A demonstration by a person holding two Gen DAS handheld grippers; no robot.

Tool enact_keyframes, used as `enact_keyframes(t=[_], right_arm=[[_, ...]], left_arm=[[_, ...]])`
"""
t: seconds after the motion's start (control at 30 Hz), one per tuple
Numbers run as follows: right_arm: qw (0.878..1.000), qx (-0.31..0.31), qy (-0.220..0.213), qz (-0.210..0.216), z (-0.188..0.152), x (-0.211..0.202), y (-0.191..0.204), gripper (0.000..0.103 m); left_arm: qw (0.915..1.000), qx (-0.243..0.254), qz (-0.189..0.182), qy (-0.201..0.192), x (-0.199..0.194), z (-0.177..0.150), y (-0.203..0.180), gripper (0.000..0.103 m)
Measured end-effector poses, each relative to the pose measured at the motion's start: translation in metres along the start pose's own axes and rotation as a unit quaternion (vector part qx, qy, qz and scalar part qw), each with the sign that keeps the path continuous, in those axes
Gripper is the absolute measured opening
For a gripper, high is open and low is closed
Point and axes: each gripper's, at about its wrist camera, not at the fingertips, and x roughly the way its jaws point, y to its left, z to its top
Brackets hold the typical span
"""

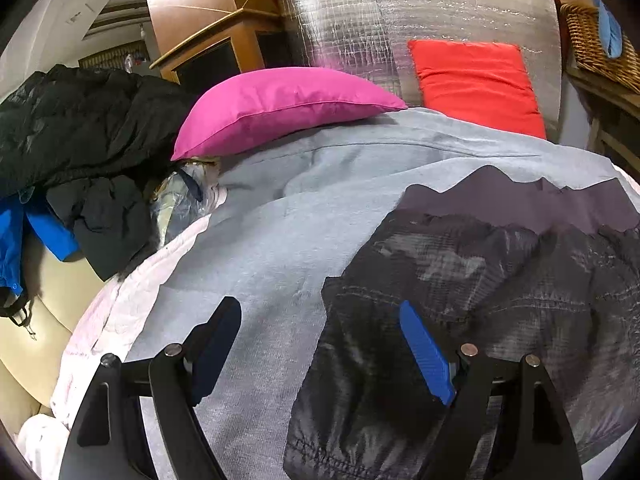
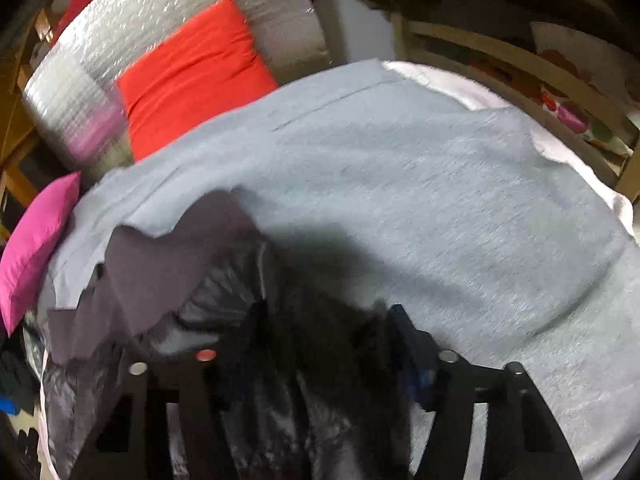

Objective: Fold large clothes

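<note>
Left gripper (image 1: 320, 344) wide open, empty, above dark garment (image 1: 480, 280) on grey sheet (image 1: 280, 220). Right gripper (image 2: 324, 340) nearer: garment between its 2 half-open fingers, grip unclear through blur.

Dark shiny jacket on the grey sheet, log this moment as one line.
dark shiny jacket: on grey sheet | left tool: open, empty | right tool: over jacket

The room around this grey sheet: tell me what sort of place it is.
Probably a lived-in bedroom or spare room. A bed-like surface under a grey sheet carries a pink pillow and a red cushion, with clothes heaped beside it and a wicker basket nearby.
</note>
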Motion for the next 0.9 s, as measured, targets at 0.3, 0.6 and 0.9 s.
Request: enact_keyframes(t=[0.3,0.6,0.9], right_arm=[[1.000,0.008,-0.002,-0.007,0.006,-0.009,-0.002,0.069],[0.987,-0.128,-0.028,0.097,-0.009,-0.073,0.103,0.078],[0.968,-0.205,0.091,0.112,-0.049,0.005,0.215,0.079]], left_arm=[[0.9999,0.013,0.001,-0.004,-0.003,0.000,-0.010,0.082],[0.9999,0.010,-0.003,-0.010,-0.005,0.005,-0.012,0.082],[0.9997,0.022,0.000,-0.008,0.000,0.005,-0.019,0.082]])
